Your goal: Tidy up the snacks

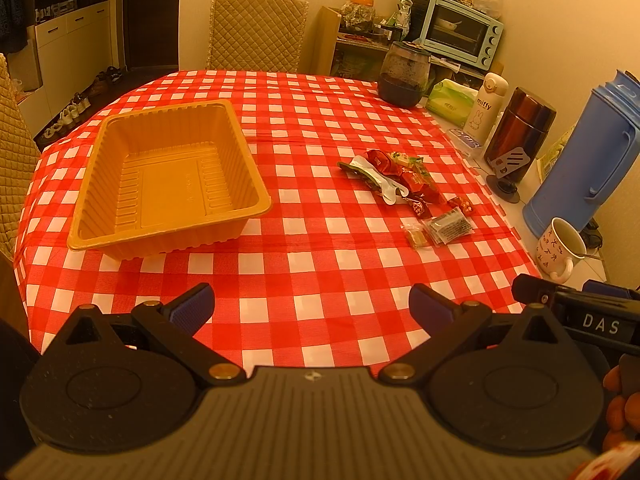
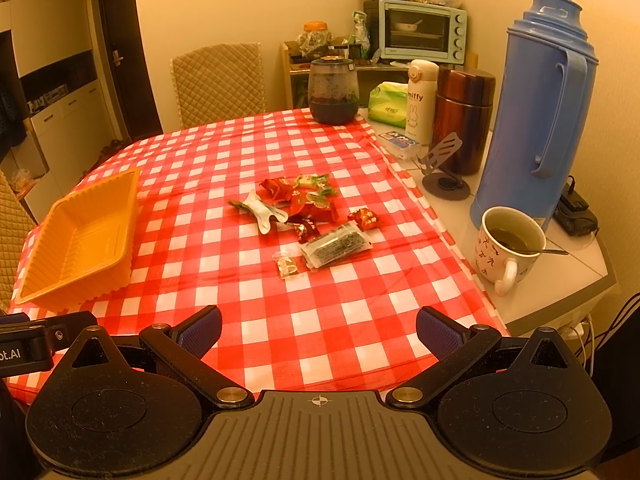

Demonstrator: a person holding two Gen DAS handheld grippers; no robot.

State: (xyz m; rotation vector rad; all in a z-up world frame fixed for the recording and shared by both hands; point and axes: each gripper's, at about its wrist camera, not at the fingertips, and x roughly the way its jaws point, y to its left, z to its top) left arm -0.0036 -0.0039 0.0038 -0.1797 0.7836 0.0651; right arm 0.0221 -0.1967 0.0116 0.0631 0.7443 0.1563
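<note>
An empty orange plastic tray (image 1: 120,236) (image 2: 44,280) sits on the left of the red-checked tablecloth (image 1: 312,272) (image 2: 304,316). To its right lies a loose pile of wrapped snacks (image 1: 404,178) (image 2: 304,200): red and green candy wrappers, a white-green pouch, a clear packet with dark contents (image 1: 450,224) (image 2: 336,246) and a small clear packet (image 1: 417,236) (image 2: 287,266). My left gripper (image 1: 312,308) hovers open near the table's front edge, nothing between its fingers. My right gripper (image 2: 319,330) is likewise open and empty, in front of the snacks.
On the right side stand a blue thermos (image 2: 536,112), a mug of tea with a spoon (image 2: 506,246), a brown flask (image 2: 462,116), a white bottle (image 2: 419,100), tissues (image 2: 386,104) and a dark jar (image 2: 333,90). Quilted chairs (image 1: 256,32) stand behind the table.
</note>
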